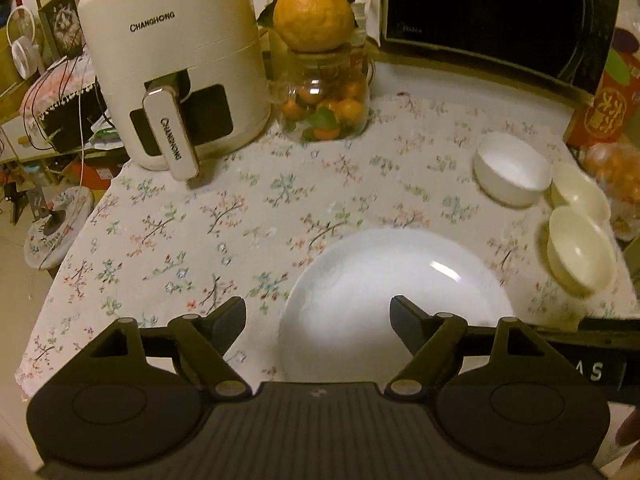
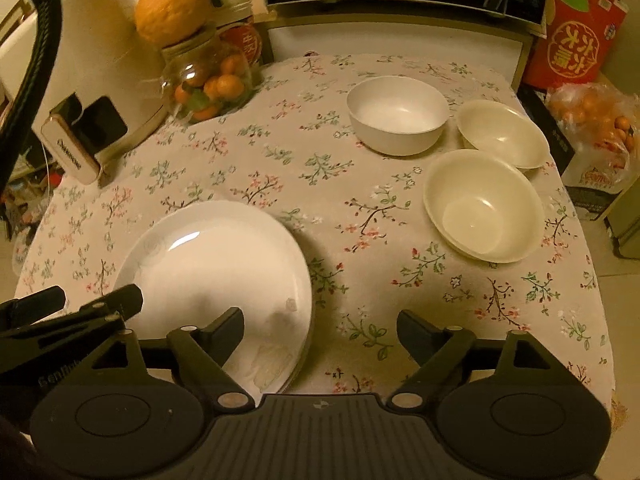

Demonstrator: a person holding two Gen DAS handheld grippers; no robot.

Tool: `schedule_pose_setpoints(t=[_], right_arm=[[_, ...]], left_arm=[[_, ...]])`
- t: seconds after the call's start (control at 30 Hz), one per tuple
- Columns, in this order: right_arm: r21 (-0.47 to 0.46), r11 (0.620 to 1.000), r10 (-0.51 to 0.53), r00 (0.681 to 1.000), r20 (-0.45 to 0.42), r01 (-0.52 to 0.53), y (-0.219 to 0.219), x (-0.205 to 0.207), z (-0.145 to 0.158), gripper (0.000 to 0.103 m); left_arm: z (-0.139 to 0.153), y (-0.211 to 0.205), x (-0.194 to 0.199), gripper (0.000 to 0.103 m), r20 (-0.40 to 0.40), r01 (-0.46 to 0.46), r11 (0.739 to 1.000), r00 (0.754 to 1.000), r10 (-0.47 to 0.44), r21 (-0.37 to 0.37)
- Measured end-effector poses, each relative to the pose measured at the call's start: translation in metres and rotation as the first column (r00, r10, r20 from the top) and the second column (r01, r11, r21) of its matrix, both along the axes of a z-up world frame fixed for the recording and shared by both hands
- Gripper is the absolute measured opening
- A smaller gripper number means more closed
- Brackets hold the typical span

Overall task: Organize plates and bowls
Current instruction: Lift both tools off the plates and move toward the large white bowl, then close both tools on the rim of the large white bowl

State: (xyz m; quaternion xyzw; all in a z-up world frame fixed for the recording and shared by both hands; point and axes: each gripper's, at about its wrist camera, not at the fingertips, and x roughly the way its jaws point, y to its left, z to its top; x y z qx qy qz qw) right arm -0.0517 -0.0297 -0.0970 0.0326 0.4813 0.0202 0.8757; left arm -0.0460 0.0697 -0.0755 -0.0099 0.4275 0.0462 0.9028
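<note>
A white plate (image 1: 392, 280) (image 2: 208, 264) lies on the floral tablecloth (image 2: 360, 220) near the front edge, with what looks like another plate's rim under it. My left gripper (image 1: 318, 312) (image 2: 98, 296) stands open over the plate's left rim, pads apart from it. My right gripper (image 2: 320, 320) is open too, and the plate's right rim sits between its fingers untouched. Further back on the right stand a white bowl (image 2: 396, 114) (image 1: 510, 168) and two cream bowls (image 2: 482, 204) (image 2: 502, 132), all upright and separate.
A white air fryer (image 1: 172, 60) and a glass jar of oranges (image 1: 324, 108) with a large orange on top stand at the back left. A black microwave (image 1: 492, 12) fills the back. A red box (image 2: 576, 32) and a bag of oranges (image 2: 592, 120) sit off the table's right edge.
</note>
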Motion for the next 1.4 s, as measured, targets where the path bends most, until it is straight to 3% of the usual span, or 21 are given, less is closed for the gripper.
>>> schedule_pose_setpoints(t=[0.47,0.73,0.87,1.1,1.23,1.4], right_arm=[[0.078,0.992,-0.1,0.993,0.065,0.094,-0.051,0.018,0.038,0.083],[0.225,0.961,-0.182,0.979,0.093,0.158,-0.096,0.052,0.057,0.078],[0.253,0.947,-0.229,0.969,0.093,0.2,-0.123,0.069,0.046,0.072],[0.412,0.866,-0.306,0.952,-0.009,0.283,-0.153,0.096,0.01,0.049],[0.467,0.835,-0.323,0.946,-0.013,0.291,-0.158,0.108,0.006,0.046],[0.493,0.812,-0.331,0.942,-0.055,0.314,-0.155,0.121,-0.007,0.043]], left_arm=[[0.027,-0.043,0.047,0.077,0.029,0.033,0.99,0.999,-0.03,-0.14],[0.028,-0.062,0.095,0.08,0.068,0.067,0.976,0.996,-0.054,-0.205],[0.016,-0.066,0.117,0.08,0.044,0.068,0.976,0.997,-0.06,-0.206],[-0.006,-0.071,0.15,0.072,0.008,0.048,0.973,0.999,-0.047,-0.224],[-0.013,-0.076,0.161,0.071,-0.004,0.046,0.959,0.999,-0.049,-0.279],[-0.019,-0.083,0.172,0.069,0.008,0.067,0.961,0.998,-0.067,-0.269]])
